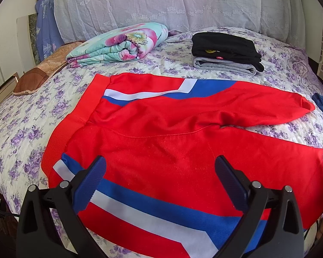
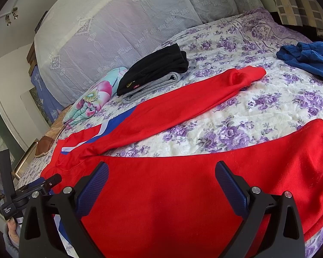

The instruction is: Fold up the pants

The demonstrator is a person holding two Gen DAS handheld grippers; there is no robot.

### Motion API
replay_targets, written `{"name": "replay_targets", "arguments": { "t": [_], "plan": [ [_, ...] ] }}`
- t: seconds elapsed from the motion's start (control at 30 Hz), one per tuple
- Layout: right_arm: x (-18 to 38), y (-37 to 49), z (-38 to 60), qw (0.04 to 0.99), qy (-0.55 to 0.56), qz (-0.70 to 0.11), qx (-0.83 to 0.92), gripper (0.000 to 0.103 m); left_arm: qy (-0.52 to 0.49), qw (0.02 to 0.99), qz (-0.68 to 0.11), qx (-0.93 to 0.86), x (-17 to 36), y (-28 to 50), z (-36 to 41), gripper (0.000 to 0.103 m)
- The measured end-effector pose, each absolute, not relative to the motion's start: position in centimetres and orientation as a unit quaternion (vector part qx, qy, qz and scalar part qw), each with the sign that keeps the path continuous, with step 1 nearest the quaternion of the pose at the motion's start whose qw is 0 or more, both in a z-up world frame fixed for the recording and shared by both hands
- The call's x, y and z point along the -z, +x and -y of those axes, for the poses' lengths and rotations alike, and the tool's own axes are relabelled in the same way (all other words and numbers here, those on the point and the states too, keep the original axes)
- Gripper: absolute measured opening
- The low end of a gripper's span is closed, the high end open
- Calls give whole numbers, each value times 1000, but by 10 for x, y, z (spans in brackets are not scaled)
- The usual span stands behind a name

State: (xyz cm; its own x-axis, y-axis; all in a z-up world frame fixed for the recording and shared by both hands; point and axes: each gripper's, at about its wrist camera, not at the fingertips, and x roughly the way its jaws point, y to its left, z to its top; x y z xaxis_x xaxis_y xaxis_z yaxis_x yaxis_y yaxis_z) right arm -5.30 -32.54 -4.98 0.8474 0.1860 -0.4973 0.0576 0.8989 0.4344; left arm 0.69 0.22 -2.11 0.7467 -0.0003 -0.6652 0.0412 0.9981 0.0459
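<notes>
Red pants [image 1: 161, 124] with blue and white side stripes lie spread flat on the bed, waistband [image 1: 81, 107] to the left, both legs running right. My left gripper [image 1: 160, 172] is open and empty, hovering over the near leg by the hip stripe. My right gripper [image 2: 161, 178] is open and empty above the near leg [image 2: 183, 193] further toward its cuff. The far leg [image 2: 183, 99] angles away to its cuff [image 2: 247, 74]. The left gripper also shows at the left edge of the right wrist view [image 2: 43, 182].
A stack of folded black and grey garments [image 1: 226, 51] sits at the back of the floral bedspread [image 1: 21, 129]. A folded floral quilt [image 1: 118, 43] lies back left, by a brown pillow [image 1: 41, 73]. Crumpled blue clothing [image 2: 308, 60] lies at the right.
</notes>
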Motion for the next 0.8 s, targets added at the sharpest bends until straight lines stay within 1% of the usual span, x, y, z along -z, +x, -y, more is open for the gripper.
{"name": "replay_targets", "arguments": {
  "t": [0.8],
  "plan": [
    [51,-53,325,934,225,-275,-35,100,30,933,-358,12,25,7,-4,99]
  ]
}}
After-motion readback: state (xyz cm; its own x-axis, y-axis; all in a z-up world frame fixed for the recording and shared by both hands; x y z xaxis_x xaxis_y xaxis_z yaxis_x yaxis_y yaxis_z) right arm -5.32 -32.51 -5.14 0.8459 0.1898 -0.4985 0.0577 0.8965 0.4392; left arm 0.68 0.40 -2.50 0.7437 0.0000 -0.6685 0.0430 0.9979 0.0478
